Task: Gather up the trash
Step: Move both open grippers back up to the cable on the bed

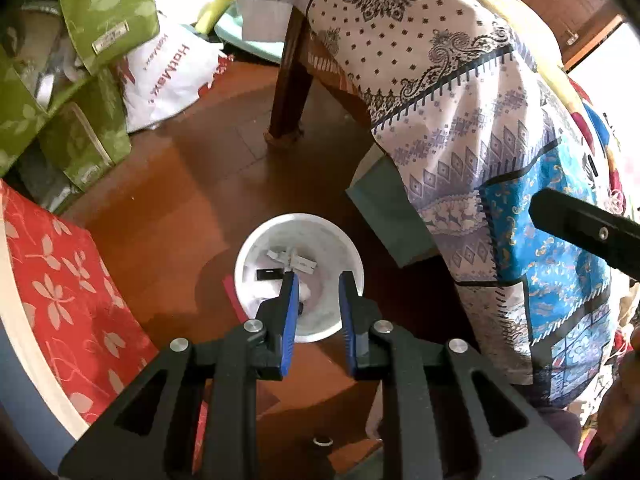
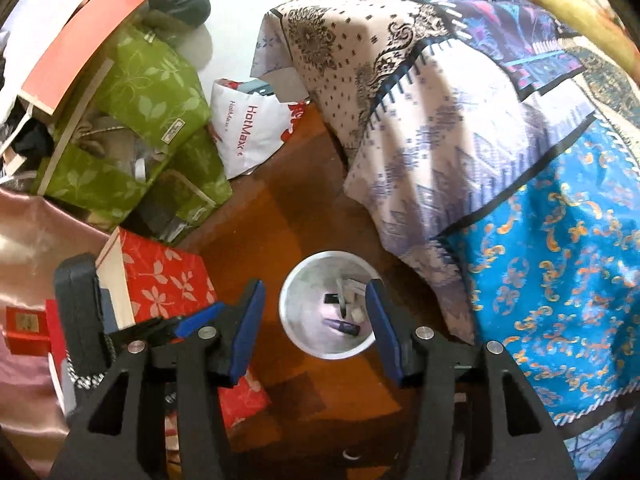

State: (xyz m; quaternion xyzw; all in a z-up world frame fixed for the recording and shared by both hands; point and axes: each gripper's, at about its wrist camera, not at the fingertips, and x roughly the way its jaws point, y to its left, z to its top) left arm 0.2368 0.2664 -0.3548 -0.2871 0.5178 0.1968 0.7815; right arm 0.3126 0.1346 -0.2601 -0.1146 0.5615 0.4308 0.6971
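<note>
White bin [image 1: 256, 240] below, both tongs [image 1: 319, 280] [image 2: 316, 292] angled steeply down, apart, empty

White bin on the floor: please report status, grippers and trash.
Left gripper open, empty. Right gripper open, empty. Both above white bin; trash pieces inside. Nothing blocking.

A white round bin [image 1: 299, 276] stands upright and open on the brown wooden floor [image 1: 192, 184], just beside the patterned cloth's hanging edge [image 1: 460, 128]. Inside lie paper scraps [image 1: 294, 260], a small black piece [image 1: 267, 275] and a dark purple tube [image 2: 342, 326].
</note>
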